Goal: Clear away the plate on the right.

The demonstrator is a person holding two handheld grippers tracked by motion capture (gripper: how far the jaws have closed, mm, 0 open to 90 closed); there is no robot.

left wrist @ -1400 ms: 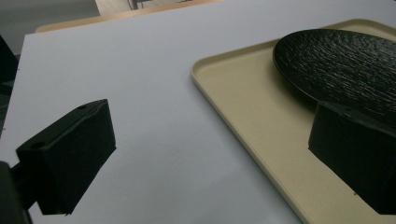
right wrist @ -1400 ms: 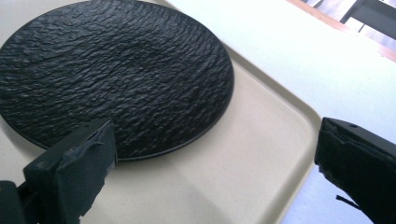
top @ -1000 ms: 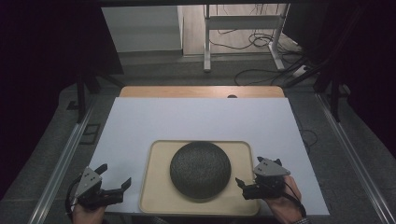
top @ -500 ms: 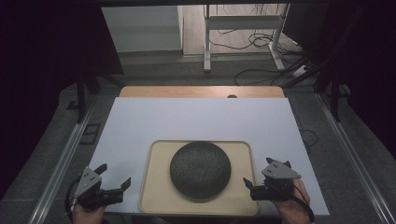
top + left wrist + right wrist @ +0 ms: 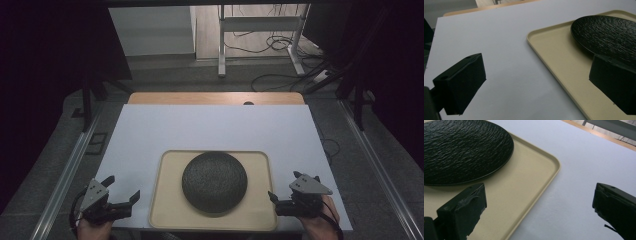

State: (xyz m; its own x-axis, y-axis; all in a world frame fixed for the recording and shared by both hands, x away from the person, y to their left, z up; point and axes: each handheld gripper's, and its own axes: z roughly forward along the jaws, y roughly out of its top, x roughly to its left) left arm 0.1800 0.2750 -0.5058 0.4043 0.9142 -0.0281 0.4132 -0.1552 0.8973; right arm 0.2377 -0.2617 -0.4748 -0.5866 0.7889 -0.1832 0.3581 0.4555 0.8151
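Both tongs are spread wide with nothing between the jaws. From where I'm watching, my left gripper [image 5: 122, 194] sits at about 7 o'clock off the tray [image 5: 167, 205], hovering over the white sheet [image 5: 210, 130] just beside the tray's left edge. My right gripper [image 5: 285, 189] is at about 4 o'clock, just beside the tray's right edge, with that grey three-cornered plate on top.

The tray is a beige rounded rectangle with a low raised lip, matte and smooth, plastic-looking. On it sits the black plate [image 5: 214, 182], round, dull, with a rough rippled surface like slate or hammered stone. It's roughly centered on the tray.

Through the left gripper view the tray lip [image 5: 541, 50] looks softly curved at the corner. Jaw blocks are chunky black wedges. A wooden tabletop [image 5: 215, 98] peeks out at 12 o'clock behind the sheet.
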